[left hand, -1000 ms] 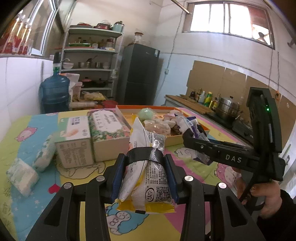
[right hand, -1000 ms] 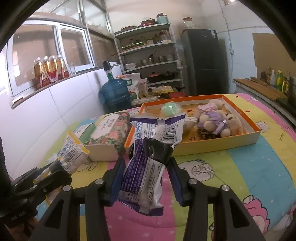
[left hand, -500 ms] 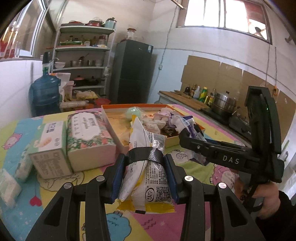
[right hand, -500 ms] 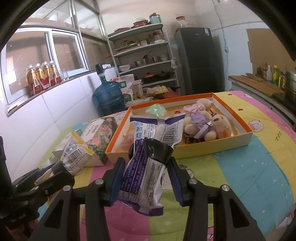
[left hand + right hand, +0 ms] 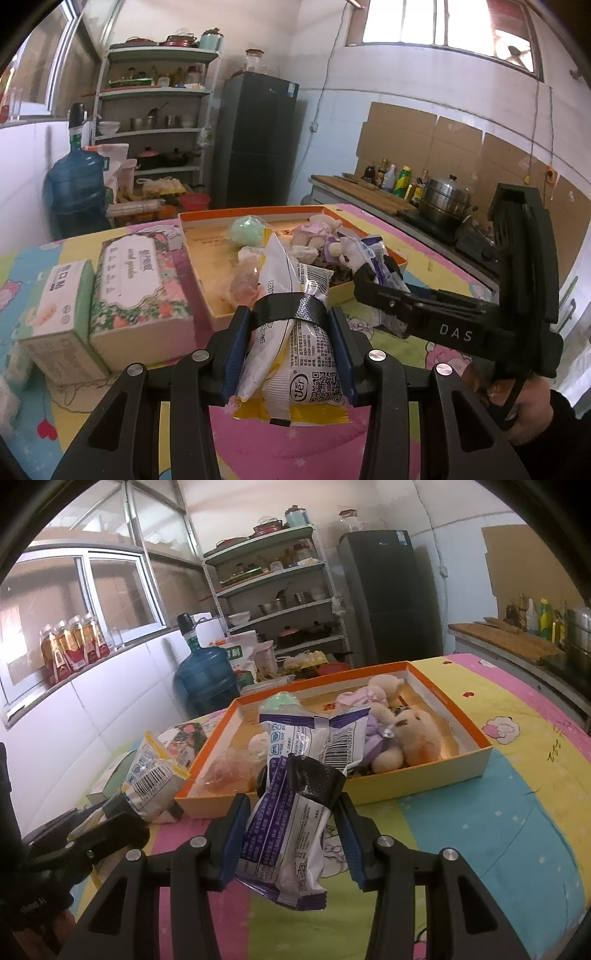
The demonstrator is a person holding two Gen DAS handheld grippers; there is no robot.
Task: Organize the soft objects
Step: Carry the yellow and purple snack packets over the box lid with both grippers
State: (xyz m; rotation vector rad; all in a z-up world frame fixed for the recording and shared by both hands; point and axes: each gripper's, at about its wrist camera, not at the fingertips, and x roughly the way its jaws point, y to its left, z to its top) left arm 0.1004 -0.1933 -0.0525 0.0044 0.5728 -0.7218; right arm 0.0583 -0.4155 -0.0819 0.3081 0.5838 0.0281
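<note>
My left gripper is shut on a yellow-and-white snack packet, held above the quilt just short of the orange-rimmed box. My right gripper is shut on a purple-and-white snack packet, also hanging in front of that orange-rimmed box. Inside the box lie plush bears, a green soft ball and a pinkish bag. In the left wrist view the right gripper crosses from the right with its purple packet. The right wrist view has the left gripper low at left.
A floral tissue box and a green-and-white box stand left of the orange box on the colourful quilt. Behind are a blue water jug, metal shelves, a dark fridge and a counter with bottles and a steel pot.
Both grippers have carried their packets closer to the orange box, which looks nearer and larger. The tissue boxes and small packs slid toward the left edge of the left wrist view.
</note>
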